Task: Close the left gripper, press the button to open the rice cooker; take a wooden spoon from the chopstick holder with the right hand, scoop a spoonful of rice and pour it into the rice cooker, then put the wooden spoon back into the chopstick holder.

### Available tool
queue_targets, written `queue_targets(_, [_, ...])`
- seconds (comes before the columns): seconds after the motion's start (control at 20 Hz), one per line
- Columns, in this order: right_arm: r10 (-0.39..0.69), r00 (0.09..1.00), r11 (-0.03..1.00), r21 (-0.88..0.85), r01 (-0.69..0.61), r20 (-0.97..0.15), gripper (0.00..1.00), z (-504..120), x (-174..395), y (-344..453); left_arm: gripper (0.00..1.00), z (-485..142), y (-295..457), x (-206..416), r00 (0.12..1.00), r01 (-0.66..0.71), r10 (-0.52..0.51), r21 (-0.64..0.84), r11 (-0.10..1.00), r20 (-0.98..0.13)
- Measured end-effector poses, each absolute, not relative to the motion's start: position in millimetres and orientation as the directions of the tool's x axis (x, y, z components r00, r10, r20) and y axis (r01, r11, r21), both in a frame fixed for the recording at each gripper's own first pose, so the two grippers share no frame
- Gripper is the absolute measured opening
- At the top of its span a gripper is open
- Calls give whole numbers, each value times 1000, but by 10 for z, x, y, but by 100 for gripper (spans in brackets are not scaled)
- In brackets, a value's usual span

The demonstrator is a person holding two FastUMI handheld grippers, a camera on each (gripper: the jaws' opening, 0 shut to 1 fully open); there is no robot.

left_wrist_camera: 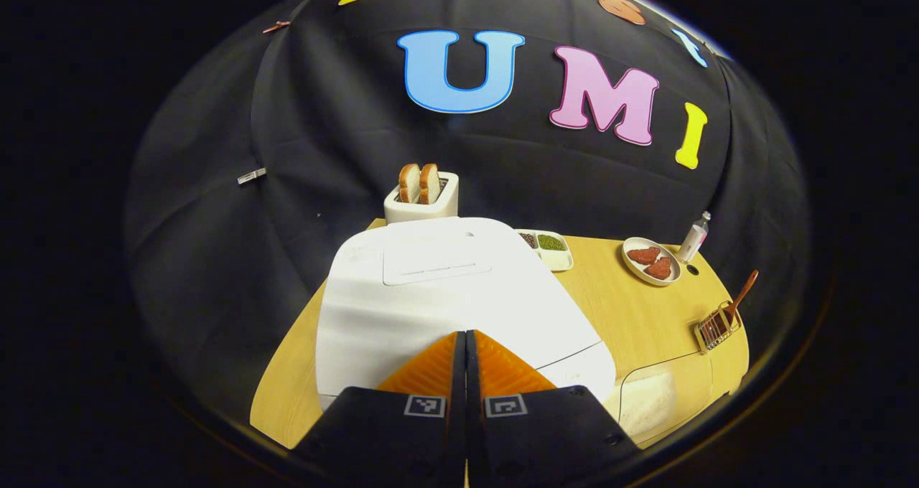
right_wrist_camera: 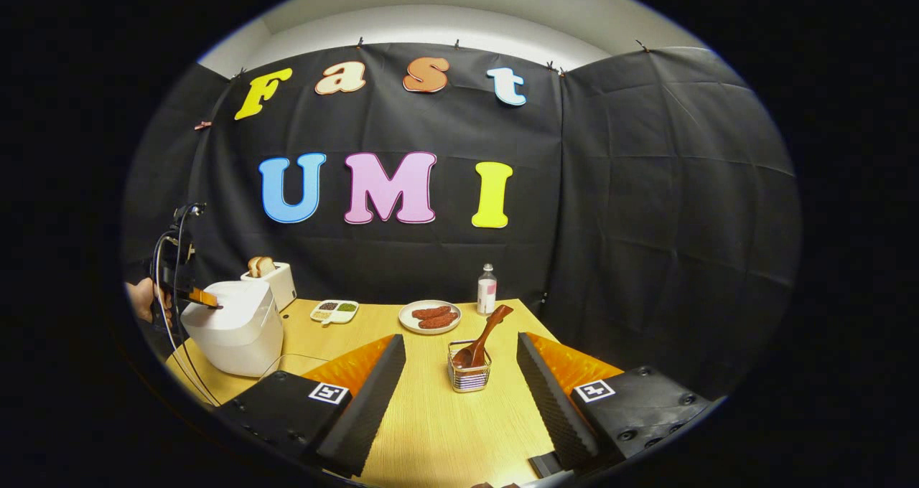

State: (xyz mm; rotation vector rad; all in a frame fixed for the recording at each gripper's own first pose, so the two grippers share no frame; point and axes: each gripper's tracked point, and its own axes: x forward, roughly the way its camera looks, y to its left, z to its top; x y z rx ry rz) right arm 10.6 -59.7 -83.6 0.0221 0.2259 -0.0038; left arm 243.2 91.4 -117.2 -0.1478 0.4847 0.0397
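Left hand-held gripper (left_wrist_camera: 465,344) closed over rice cooker (left_wrist_camera: 445,294); right hand-held gripper (right_wrist_camera: 459,362) open.

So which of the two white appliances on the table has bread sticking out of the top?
The toaster at the back, against the black cloth, with two slices of bread standing in its slots. The bigger rice cooker in front has its flat lid shut.
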Motion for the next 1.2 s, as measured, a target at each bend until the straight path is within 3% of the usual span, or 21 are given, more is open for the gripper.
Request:
queue_targets(0.3, [-6,974,999,42,16,-226,98,-862,186,-709,7,-1128,923,2432,888,-98,31,-122,988,-459])
queue_targets(0.5, [-15,973,999,47,26,-232,98,-895,292,-808,7,-279,1058,2376,966,-188,162,-120,975,-201])
queue_targets(0.7, [-7,974,998,53,19,-225,98,-860,488,-870,8,272,910,2121,978,-204,195,-136,969,-73])
queue_targets(1.05, [28,977,998,55,-16,-212,98,-896,856,-1013,10,290,305,1409,987,-163,156,-219,962,-47])
queue_targets(1.2, [53,975,998,46,-44,-217,98,-946,1023,-1083,23,162,70,1144,986,-166,157,-212,963,-60])
